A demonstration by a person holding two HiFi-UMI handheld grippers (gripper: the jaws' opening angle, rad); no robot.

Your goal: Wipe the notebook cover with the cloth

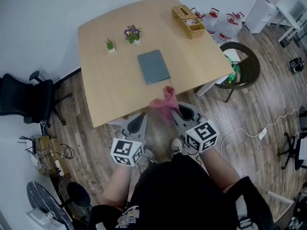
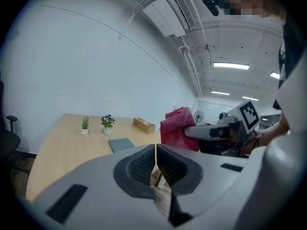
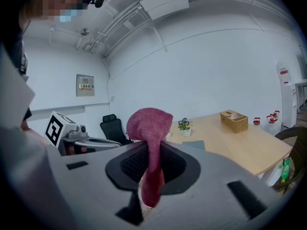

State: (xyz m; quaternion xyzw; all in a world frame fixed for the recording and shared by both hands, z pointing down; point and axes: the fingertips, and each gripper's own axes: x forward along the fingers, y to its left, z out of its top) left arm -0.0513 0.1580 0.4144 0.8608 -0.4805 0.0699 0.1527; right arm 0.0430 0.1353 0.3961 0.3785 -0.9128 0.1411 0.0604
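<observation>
Pinching a crumpled pinkish-red cloth (image 3: 149, 128) between its two dark ribbed pads, the right gripper (image 3: 152, 171) holds the fabric so that a bunched top rises above the jaws and a narrow tail hangs below them. Its partner, the left gripper (image 2: 156, 164), has its jaws pressed together with nothing between them. In the head view both tools sit side by side just off the near edge of the light wooden table (image 1: 105, 99), above the wood-plank floor (image 1: 96, 138), with the cloth reaching that edge. The flat grey-blue notebook (image 1: 154, 66) lies closed near the table's middle, apart from the cloth and untouched by either tool. Beyond it stand a small green plant in a white pot (image 1: 110, 45) and a purple-flowered plant (image 1: 132, 34), and a woven wicker box (image 1: 189, 21) sits at the far right corner.
</observation>
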